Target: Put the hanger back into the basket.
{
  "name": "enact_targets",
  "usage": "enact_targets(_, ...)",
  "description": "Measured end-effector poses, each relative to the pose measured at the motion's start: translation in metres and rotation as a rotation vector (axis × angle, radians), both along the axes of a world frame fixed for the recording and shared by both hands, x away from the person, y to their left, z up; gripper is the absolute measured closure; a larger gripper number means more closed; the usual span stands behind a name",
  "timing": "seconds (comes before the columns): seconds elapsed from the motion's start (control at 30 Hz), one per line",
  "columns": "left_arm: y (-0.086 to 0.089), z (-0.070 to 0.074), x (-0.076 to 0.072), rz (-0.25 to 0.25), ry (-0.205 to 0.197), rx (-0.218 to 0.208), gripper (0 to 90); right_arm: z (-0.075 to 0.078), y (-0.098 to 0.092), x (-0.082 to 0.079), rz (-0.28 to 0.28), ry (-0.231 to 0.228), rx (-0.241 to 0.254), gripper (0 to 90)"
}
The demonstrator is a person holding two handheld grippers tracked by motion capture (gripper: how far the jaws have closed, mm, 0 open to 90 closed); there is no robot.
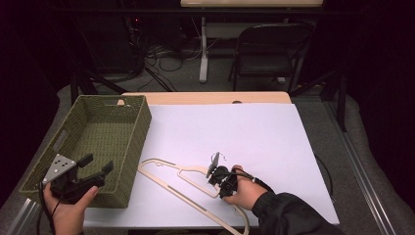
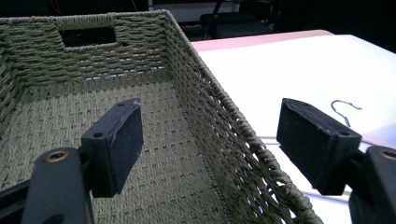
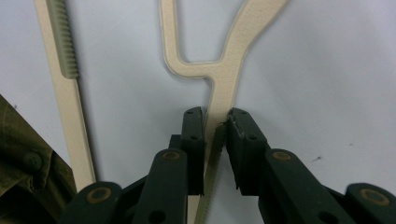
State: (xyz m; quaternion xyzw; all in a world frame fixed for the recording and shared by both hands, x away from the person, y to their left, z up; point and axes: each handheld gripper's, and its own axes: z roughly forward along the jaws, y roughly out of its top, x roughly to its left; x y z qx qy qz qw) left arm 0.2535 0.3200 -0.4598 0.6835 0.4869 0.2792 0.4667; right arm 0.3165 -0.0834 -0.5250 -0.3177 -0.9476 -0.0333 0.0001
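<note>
— Nearest? Right gripper (image 3: pixel 215 135), jaws pinching the hanger (image 1: pixel 188 182) at its thin neck — flat on the white desk (image 1: pixel 274 142).
— Left gripper (image 2: pixel 210 140)? Jaws spread wide, astride the basket (image 1: pixel 105 142) rim.
— Risk? Probably slipping or twisting on lift — narrow grip, long overhang.
</note>
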Motion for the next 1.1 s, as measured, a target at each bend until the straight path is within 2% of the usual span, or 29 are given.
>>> enact_targets(0.1,0.000,0.000,0.000,-0.002,0.000,-0.001,22.7,0.000,-0.003,0.002,-0.015,0.004,0.007,79.0)
enact_targets(0.13,0.000,0.000,0.000,-0.002,0.000,-0.001,22.7,0.000,-0.004,0.002,-0.015,-0.020,-0.002,79.5)
enact_targets(0.17,0.000,0.000,0.000,-0.001,0.000,-0.001,22.7,-0.001,-0.006,0.003,-0.014,-0.014,0.012,79.8)
enact_targets(0.2,0.000,0.000,0.000,-0.002,0.000,-0.002,22.7,0.000,-0.006,0.003,-0.021,-0.021,-0.013,80.1)
enact_targets(0.27,0.000,0.000,0.000,-0.002,0.002,0.002,22.7,0.000,-0.008,0.004,-0.028,-0.003,0.014,80.4)
enact_targets(0.3,-0.001,0.000,0.000,-0.004,0.001,0.001,22.7,0.001,-0.009,0.005,-0.025,-0.007,0.004,80.5)
enact_targets(0.33,-0.001,-0.001,0.001,-0.005,0.001,0.001,22.7,0.000,-0.010,0.004,-0.030,-0.010,0.033,80.5)
enact_targets(0.37,-0.001,-0.001,0.001,-0.006,0.002,0.002,22.7,0.000,-0.010,0.004,-0.029,-0.009,0.036,80.6)
enact_targets(0.43,-0.002,-0.001,0.001,-0.006,0.002,0.002,22.7,0.001,-0.011,0.004,-0.019,-0.013,0.018,80.7)
enact_targets(0.47,-0.002,-0.001,0.001,-0.008,0.002,0.003,22.7,0.002,-0.011,0.003,-0.017,-0.036,-0.002,80.7)
enact_targets(0.5,-0.002,-0.001,0.001,-0.008,0.002,0.002,22.7,0.002,-0.012,0.004,-0.013,-0.015,0.018,80.8)
enact_targets(0.53,-0.003,-0.001,0.001,-0.008,0.002,0.002,22.7,0.003,-0.012,0.003,-0.010,-0.022,0.009,80.8)
enact_targets(0.57,-0.003,-0.001,0.001,-0.008,0.002,0.002,22.7,0.002,-0.014,0.003,-0.015,-0.021,0.040,80.8)
enact_targets(0.63,-0.003,-0.001,0.001,-0.011,0.002,0.003,22.8,0.004,-0.014,0.002,-0.005,-0.049,0.002,80.8)
enact_targets(0.67,-0.003,0.000,0.001,-0.013,0.002,0.002,23.0,0.005,-0.016,0.003,-0.006,-0.028,0.023,80.9)
enact_targets(0.7,-0.004,0.000,0.001,-0.015,0.002,0.003,23.1,0.006,-0.016,0.002,-0.004,-0.055,0.006,80.9)
enact_targets(0.73,-0.004,0.000,0.001,-0.015,0.002,0.006,23.0,0.007,-0.018,0.002,0.001,-0.039,0.025,80.9)
enact_targets(0.8,-0.005,0.000,0.001,-0.022,0.000,0.005,23.8,0.008,-0.021,0.001,0.003,-0.049,0.035,80.9)
enact_targets(1.1,-0.012,0.002,0.001,-0.048,0.000,0.013,24.6,0.016,-0.033,0.001,0.032,-0.068,0.032,80.9)
